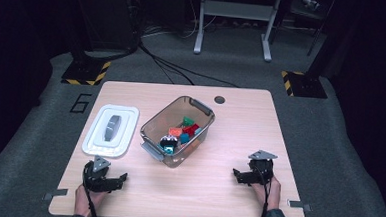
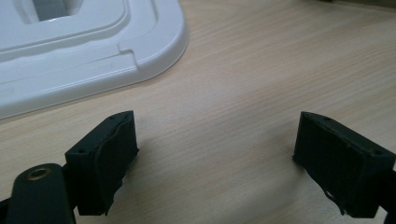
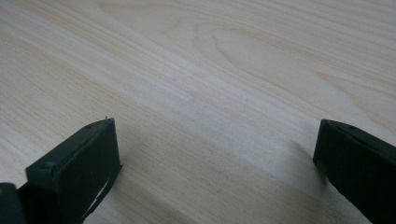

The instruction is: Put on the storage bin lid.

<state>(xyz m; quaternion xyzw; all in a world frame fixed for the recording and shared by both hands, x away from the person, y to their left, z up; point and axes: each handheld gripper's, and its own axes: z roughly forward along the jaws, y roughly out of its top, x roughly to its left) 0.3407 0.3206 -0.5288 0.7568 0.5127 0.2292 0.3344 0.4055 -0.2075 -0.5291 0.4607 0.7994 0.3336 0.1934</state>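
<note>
At the lower left of the high view the left gripper [image 1: 119, 179] rests low on the wooden table [image 1: 239, 136], its jaws spread wide with nothing between them; the left gripper view shows bare pale wood grain between the two black, blocky pads [image 2: 114, 154].

Just above it, at the left of the table, lies the white bin lid [image 1: 111, 130], a rounded rectangle of smooth moulded plastic with stepped ridges and a grey handle set in its middle. It lies flat, apart from the bin, and its rounded corner [image 2: 154, 42] shows at the upper left of the left gripper view, near the jaws but not touching them.

In the middle of the table stands the clear plastic storage bin [image 1: 156, 124], set at a slant, with grey latch handles at both short ends. It is open, and inside lie small coloured toy blocks [image 1: 182, 131] in red, green, teal and orange, bunched towards one side.

At the lower right the right gripper [image 1: 236, 173] also sits low on the table, well apart from the bin; its jaws are spread too, with bare wood between them in the right gripper view.

Judging from this, the lid is off and nothing is in hand; closing the bin, if that is the aim, is all left to do.
</note>
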